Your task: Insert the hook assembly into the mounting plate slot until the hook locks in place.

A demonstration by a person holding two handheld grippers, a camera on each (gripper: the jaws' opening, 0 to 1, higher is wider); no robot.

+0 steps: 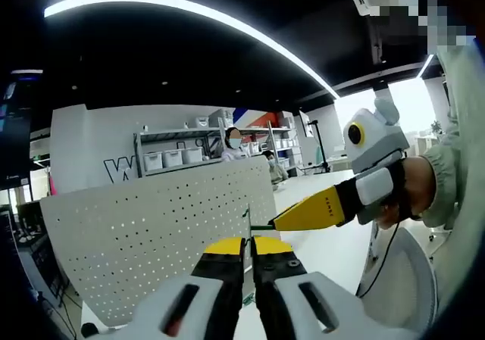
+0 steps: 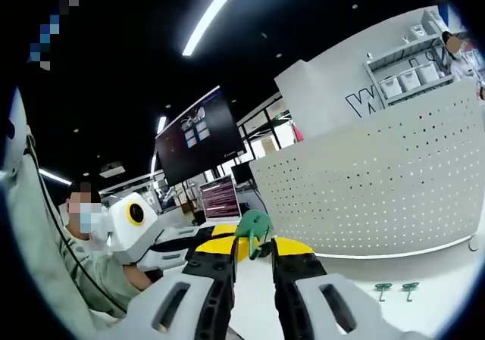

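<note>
In the left gripper view, the left tongs (image 1: pixel 248 243) are being held clenched, the yellow-tipped jaws pressed nearly together on the thin metal edge of a hook piece (image 1: pixel 247 220) that is standing up just above the tips. Directly behind it, the white perforated mounting plate (image 1: pixel 151 226) is being kept upright on the white bench (image 1: pixel 333 249), and the hook piece is being shown against the plate's right-hand end; whether it is touching the plate cannot be told. From the right, the right tongs (image 1: pixel 276 221) are being pushed in, their yellow tip being brought up close beside the hook piece, with a gloved hand (image 1: pixel 402 196) wrapped round the handle behind.

In the right gripper view, the right tongs (image 2: pixel 252 243) are being held with a narrow gap between the jaws, and a green hook assembly (image 2: pixel 254 226) is being shown right at the tips; whether it is truly being gripped cannot be told. The left tongs (image 2: pixel 221 232) are being seen just to its left, yellow tip close by. The mounting plate (image 2: pixel 379 196) is being seen curving away to the right, upright on the bench (image 2: pixel 439 272). Two small green hooks (image 2: pixel 395 288) are lying on the bench in front of it, side by side, well apart from the tongs. A dark monitor (image 2: pixel 198 135) is being seen behind.
</note>
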